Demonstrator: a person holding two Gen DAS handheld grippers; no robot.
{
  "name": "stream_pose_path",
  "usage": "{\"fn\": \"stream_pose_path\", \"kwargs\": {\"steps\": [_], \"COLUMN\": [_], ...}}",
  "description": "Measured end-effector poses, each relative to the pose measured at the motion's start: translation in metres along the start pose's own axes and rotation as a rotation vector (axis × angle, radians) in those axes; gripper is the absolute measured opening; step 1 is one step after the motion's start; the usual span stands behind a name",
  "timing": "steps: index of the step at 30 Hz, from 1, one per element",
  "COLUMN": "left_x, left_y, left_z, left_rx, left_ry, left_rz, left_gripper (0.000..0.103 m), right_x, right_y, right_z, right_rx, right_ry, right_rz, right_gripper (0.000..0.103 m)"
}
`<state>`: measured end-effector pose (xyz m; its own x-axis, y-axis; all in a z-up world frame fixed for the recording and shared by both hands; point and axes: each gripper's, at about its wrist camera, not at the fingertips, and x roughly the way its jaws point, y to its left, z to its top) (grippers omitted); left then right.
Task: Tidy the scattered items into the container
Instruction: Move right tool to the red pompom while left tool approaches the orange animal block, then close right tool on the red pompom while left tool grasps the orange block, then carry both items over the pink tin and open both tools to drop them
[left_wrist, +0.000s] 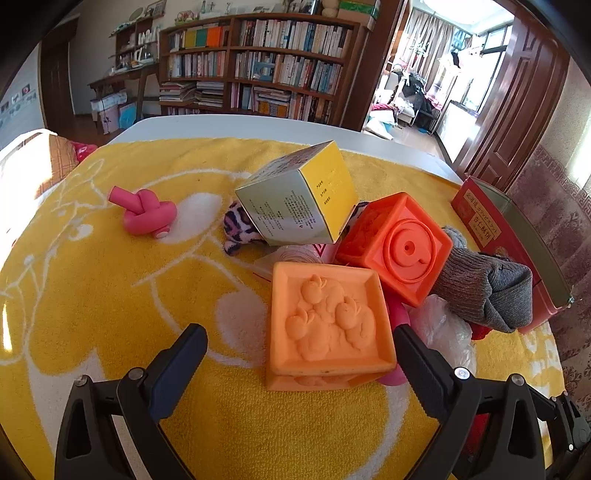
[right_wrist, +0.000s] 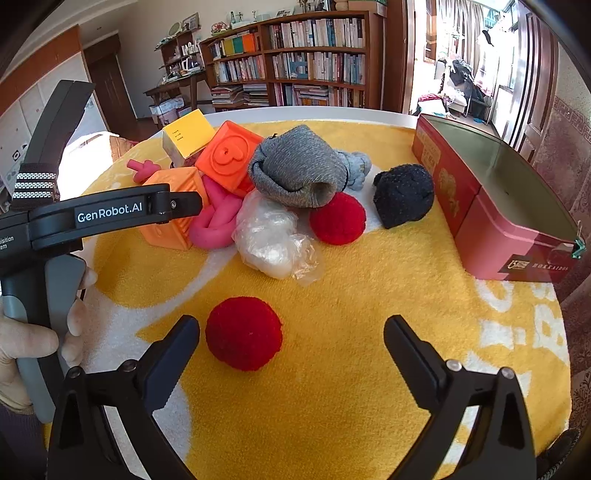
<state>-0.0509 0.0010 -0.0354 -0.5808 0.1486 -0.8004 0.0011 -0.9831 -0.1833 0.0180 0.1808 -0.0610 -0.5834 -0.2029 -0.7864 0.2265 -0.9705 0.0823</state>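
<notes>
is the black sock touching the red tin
Apart. The right wrist view shows a strip of yellow towel between the black sock and the red tin.

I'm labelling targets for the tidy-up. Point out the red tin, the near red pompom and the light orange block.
red tin (right_wrist: 491, 216): right wrist view, its near side wall.
near red pompom (right_wrist: 243, 333): right wrist view, its fuzzy middle.
light orange block (left_wrist: 328, 317): left wrist view, its embossed top face.
</notes>
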Motion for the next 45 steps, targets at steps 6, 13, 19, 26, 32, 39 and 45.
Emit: {"fn": "stream_pose_path", "kwargs": {"steps": [6,13,19,26,32,39,45], "left_x": [0.005,0.0,-0.006,-0.015,-0.026,-0.039,-0.045], "left_y": [-0.002,-0.001,0.004,0.009,0.006,0.0,-0.01], "left_z": [-0.003,-0.006,-0.006,-0.006,-0.009,-0.008,-0.005], "left_rx": [0.005,0.016,0.003,-0.02,-0.015,-0.005,0.007], "left_ry": [0.013,-0.021,-0.043,-0.063,-0.076,-0.091,-0.09], "left_rz": [-0.082,-0.09,-0.1,-0.113,-0.121,-0.13,-0.157], "left_gripper": [0.064,0.061,0.057,0.057,0.057,0.057,0.057], "right_x": [0.002,0.001,0.001,-0.006,-0.016,-0.029,-0.039], "right_y": [0.0,0.015,0.017,0.004,-0.005,-0.019,-0.037], "right_z": [-0.001,-0.005,-0.005,-0.006,-0.002,0.005,0.011], "right_rx": [-0.001,-0.072,-0.085,-0.014,0.02,0.062,0.112], "right_ry": [0.007,0.008,0.004,-0.01,-0.026,-0.06,-0.085], "right_rz": [0.006,0.039,0.05,0.077,0.087,0.088,0.085], "right_gripper": [0.087,0.05,0.041,0.04,0.04,0.04,0.04]}}
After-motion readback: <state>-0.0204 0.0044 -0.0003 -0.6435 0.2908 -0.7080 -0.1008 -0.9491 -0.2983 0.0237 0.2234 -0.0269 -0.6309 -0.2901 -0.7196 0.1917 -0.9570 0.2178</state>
